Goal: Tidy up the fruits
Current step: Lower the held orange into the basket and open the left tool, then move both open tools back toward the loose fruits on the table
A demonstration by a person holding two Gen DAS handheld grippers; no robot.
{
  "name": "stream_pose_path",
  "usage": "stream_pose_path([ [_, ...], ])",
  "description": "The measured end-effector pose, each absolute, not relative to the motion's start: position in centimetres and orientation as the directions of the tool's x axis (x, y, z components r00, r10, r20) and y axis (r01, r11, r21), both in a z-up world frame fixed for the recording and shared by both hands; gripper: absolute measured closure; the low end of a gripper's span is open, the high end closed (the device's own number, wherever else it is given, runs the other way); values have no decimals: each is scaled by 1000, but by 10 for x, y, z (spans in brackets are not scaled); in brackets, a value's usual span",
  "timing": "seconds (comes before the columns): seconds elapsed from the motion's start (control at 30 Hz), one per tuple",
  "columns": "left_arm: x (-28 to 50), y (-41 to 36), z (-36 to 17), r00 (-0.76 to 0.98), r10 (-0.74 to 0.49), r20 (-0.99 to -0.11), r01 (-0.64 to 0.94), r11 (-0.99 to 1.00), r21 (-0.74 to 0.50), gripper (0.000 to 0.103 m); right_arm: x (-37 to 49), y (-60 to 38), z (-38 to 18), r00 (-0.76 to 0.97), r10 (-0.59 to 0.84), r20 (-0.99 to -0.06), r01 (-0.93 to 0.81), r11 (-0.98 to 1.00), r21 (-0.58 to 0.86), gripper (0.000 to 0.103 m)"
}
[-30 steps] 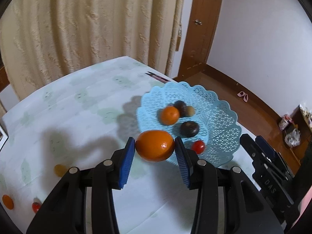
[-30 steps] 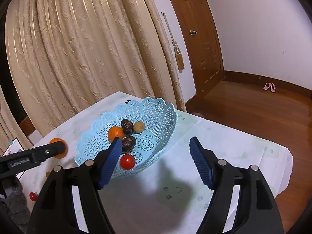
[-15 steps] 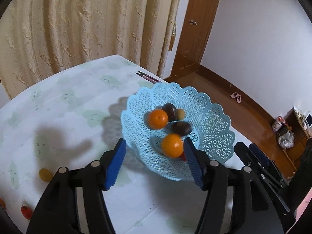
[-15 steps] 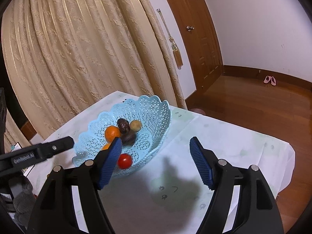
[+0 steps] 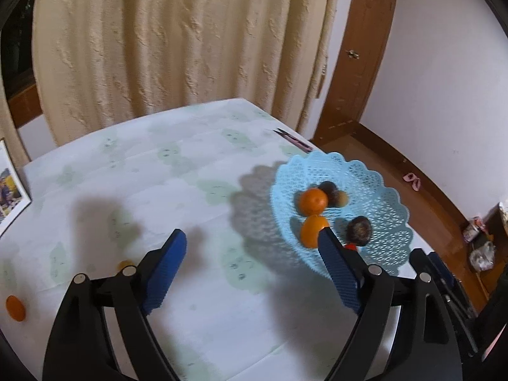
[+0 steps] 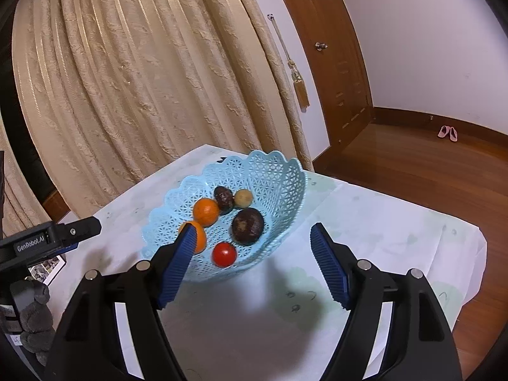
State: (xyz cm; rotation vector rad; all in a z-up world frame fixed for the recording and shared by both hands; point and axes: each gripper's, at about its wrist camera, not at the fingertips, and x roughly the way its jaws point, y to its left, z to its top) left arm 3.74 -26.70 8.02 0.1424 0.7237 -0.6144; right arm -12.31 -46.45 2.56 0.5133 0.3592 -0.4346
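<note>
Six fruits [image 6: 247, 224], blue lattice basket [image 6: 279, 174]

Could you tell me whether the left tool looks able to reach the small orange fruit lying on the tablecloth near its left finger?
Probably yes: the left tool is empty, its jaws opening, and bare tablecloth surrounds the small orange fruit.

Soft, even daylight is filling both views, the white wall [image 6: 428, 31] staying bright without glare. The basket [image 5: 390, 197] is casting a lacy shadow leftward onto the tablecloth [image 5: 190, 171], with broader soft shadows lying nearby. Fisheye lenses are bending the curtain [image 6: 143, 79] and vignetting corners black; the left view is looking slightly motion-blurred
</note>
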Motion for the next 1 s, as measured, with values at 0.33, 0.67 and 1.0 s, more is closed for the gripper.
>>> stream_pose_path([
  [0.33, 42, -217, 86, 632, -431, -644, 510, 857, -73, 19, -114, -437, 31, 863, -265, -430, 436, 819, 372, 21],
  [0.67, 60, -132, 95, 698, -349, -626, 383, 920, -86, 19, -98, -406, 35, 875, -196, -442, 374, 855, 360, 21],
  [1.0, 66, -66, 91, 728, -275, -628, 285, 954, -88, 19, -72, -346, 33, 874, -48, -483, 231, 917, 326, 20],
])
